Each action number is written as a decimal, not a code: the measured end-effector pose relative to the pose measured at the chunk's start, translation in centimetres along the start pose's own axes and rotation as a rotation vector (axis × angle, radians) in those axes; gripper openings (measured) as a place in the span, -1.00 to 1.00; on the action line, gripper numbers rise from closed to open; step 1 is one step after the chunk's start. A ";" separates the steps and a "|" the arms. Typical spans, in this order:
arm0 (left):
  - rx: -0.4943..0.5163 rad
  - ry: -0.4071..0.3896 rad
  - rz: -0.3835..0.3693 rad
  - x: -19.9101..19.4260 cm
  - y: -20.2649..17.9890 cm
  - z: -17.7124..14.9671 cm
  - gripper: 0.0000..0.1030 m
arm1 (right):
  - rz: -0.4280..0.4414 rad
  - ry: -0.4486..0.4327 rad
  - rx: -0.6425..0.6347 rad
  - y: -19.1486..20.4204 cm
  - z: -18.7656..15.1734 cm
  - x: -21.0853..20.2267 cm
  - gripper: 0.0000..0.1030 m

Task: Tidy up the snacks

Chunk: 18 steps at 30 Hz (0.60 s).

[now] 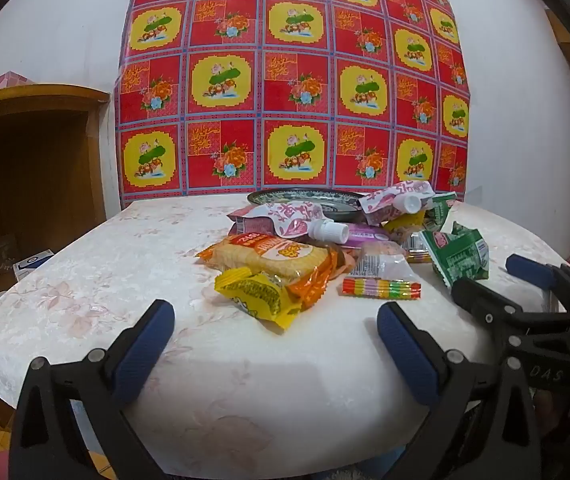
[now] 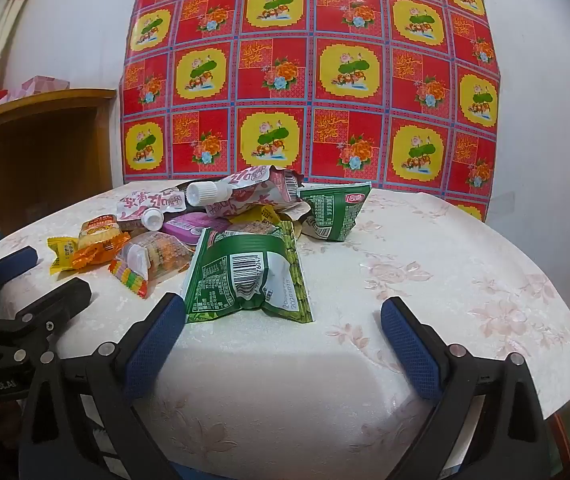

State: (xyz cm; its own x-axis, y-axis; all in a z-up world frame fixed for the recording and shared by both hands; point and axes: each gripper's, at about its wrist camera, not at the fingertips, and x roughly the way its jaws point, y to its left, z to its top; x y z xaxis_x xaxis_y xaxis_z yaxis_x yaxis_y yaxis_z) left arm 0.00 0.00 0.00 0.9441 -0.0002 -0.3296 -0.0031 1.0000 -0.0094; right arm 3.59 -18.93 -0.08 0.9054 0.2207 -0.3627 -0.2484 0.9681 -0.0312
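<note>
Right gripper (image 2: 283, 322) just before green packet (image 2: 247, 278)

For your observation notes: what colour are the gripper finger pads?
Dark blue, textured pads on black arms; clearest in the right wrist view.

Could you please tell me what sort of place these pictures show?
Most likely a room in a home: a table under a floral tablecloth, a wooden cabinet beside it, and a red patterned sheet on the wall.

Left hand-held gripper (image 1: 276, 322) jaws spread wide, right hand-held gripper (image 2: 283, 314) likewise, both empty
</note>
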 end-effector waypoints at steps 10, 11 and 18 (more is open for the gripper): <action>0.002 0.002 0.001 0.0 0.0 0.0 0.99 | 0.000 0.000 0.000 0.0 0.0 0.0 0.93; 0.001 0.002 0.000 0.0 0.0 0.0 0.99 | 0.000 0.000 -0.001 0.0 0.0 0.0 0.93; 0.002 0.004 0.000 0.0 0.0 0.0 0.99 | 0.000 0.002 -0.001 0.0 0.0 0.0 0.93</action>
State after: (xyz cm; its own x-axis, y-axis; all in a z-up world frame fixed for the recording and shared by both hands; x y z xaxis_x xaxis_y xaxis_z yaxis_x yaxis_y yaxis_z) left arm 0.00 -0.02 0.00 0.9429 0.0003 -0.3330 -0.0030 1.0000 -0.0076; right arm 3.60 -18.91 -0.10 0.9049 0.2201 -0.3643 -0.2484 0.9681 -0.0318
